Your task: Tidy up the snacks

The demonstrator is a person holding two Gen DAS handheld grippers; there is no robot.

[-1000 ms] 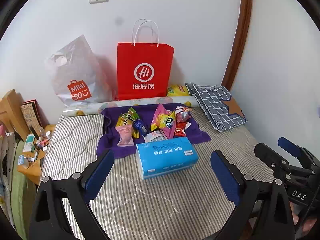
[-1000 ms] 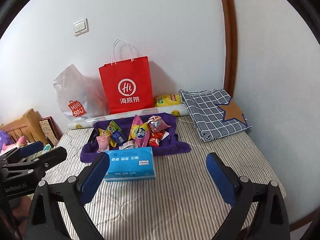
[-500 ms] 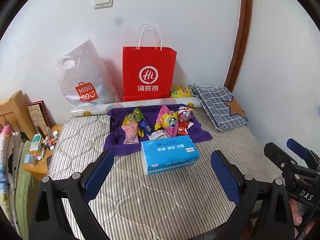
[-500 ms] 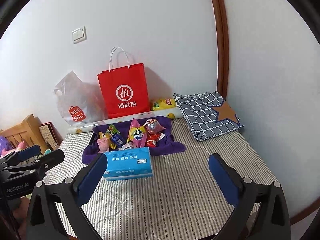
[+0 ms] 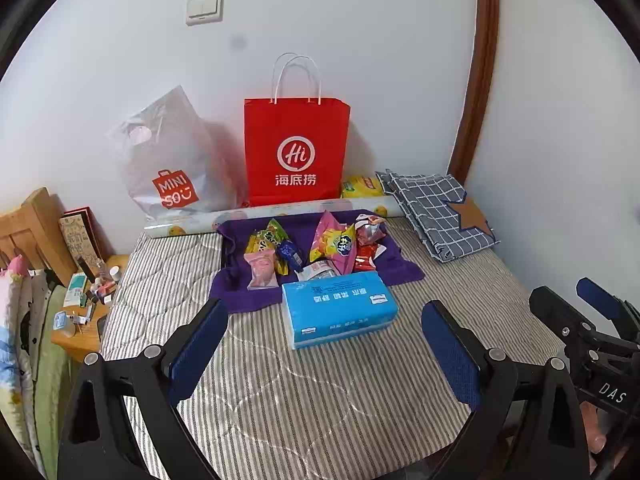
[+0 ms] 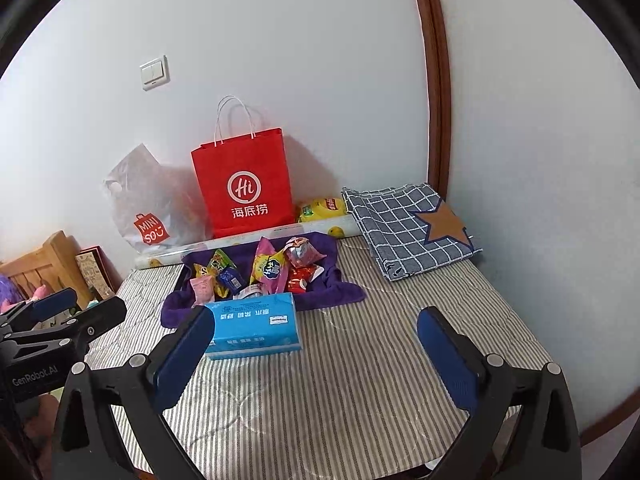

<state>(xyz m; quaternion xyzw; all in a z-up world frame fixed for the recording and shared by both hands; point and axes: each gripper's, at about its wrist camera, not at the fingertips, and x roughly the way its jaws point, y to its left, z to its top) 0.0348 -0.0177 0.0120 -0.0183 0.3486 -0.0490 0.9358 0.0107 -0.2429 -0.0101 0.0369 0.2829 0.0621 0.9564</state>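
Bedding in grey and white stripes [image 5: 320, 392] was recorded across the mattress, which filled the lower part of both views. A red paper bag [image 5: 296, 152] was seen upright against the white wall, with a translucent plastic shopping bag [image 5: 168, 160] leaning just to its left. A folded checked cloth with a star patch [image 5: 436, 212] was noted at the far right corner of the bed. A purple cloth [image 5: 400, 268] was spread below the red bag, and a patterned roll [image 5: 200, 222] was laid along its far edge. A blue tissue pack [image 5: 340, 308] was found lying flat on the stripes, touching the near edge of the purple cloth.

Snack packets [image 5: 312, 248] were clustered on the purple cloth, just behind the tissue pack: a pink one, a yellow-green one, a small blue one, a larger pink and yellow one, a silvery one and red ones. A yellow packet [image 5: 362, 186] was seen apart, by the wall to the right of the red bag.

Left gripper [image 5: 324, 348] was held above the near bedding, fingers wide apart, nothing between them. Right gripper [image 6: 316, 352] was likewise held with fingers wide apart and empty.
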